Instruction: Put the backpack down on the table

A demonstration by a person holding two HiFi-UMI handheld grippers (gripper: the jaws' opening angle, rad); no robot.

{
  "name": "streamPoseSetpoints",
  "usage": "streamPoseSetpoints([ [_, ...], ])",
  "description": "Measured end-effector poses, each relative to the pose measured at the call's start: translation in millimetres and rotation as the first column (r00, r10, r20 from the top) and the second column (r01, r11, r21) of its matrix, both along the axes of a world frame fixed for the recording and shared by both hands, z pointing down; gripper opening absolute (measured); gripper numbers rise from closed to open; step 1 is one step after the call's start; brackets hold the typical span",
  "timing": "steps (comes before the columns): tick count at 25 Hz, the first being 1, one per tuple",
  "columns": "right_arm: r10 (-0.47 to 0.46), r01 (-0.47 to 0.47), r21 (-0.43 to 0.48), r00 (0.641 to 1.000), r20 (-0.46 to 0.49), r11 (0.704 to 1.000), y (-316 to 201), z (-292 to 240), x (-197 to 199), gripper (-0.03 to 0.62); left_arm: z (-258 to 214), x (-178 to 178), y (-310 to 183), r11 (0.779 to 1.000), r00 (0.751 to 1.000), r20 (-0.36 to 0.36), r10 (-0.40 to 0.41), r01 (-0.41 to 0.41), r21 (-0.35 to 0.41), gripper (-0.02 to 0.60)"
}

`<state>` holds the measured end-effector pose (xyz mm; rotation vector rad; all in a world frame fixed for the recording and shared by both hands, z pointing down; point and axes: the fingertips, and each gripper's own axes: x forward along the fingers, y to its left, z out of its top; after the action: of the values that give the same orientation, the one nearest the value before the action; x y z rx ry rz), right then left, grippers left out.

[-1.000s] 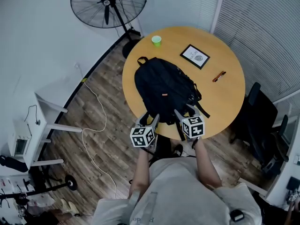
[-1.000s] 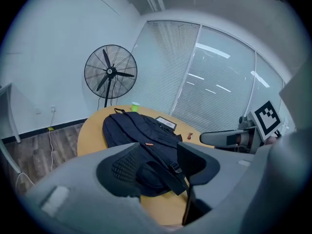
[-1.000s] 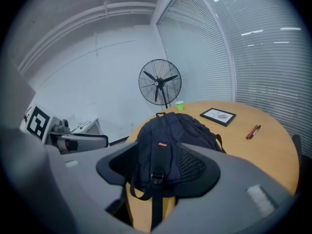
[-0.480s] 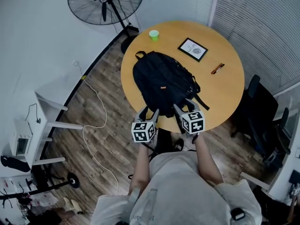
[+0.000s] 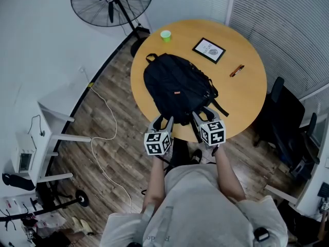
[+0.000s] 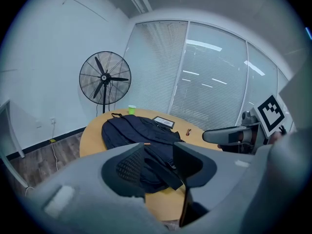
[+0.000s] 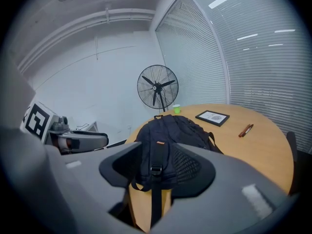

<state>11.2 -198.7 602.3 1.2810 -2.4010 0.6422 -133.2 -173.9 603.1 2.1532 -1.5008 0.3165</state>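
A black backpack (image 5: 177, 89) lies flat on the round wooden table (image 5: 241, 96), its straps towards the near edge. My left gripper (image 5: 163, 121) is at its near left corner. In the left gripper view a strap (image 6: 162, 176) crosses slantwise between the jaws of that gripper (image 6: 158, 162), which have just been closing, with gaps left beside it. My right gripper (image 5: 201, 116) is at the near right corner. There a buckled strap (image 7: 156, 205) hangs over the table edge between the right gripper's (image 7: 156, 167) jaws, also just closing, and the pads stand clear of it.
On the far side of the table are a green cup (image 5: 165, 35), a framed picture (image 5: 208, 50) and a pen (image 5: 237, 70). A standing fan (image 5: 110, 4) is behind the table, a dark office chair (image 5: 288, 133) at the right, and a white desk (image 5: 46, 133) at the left.
The table and backpack sit slightly higher in the head view. Both grippers stay at the backpack's near end, a little closer to its straps.
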Motion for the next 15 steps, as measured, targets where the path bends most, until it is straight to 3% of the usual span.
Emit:
streamPoseSetpoints([
  [10, 0.004, -0.004, 0.008, 1.000, -0.001, 1.000, 6.1, 0.9, 2.9, 0.131, -3.5, -2.3, 6.0, 1.000, 1.000, 0.030, 0.009, -0.009, 0.008, 0.108],
  [15, 0.001, -0.001, 0.011, 1.000, -0.003, 1.000, 10.2, -0.1, -0.4, 0.099, -8.0, -14.4, 7.9, 0.999, 0.998, 0.056, -0.039, 0.039, 0.013, 0.043],
])
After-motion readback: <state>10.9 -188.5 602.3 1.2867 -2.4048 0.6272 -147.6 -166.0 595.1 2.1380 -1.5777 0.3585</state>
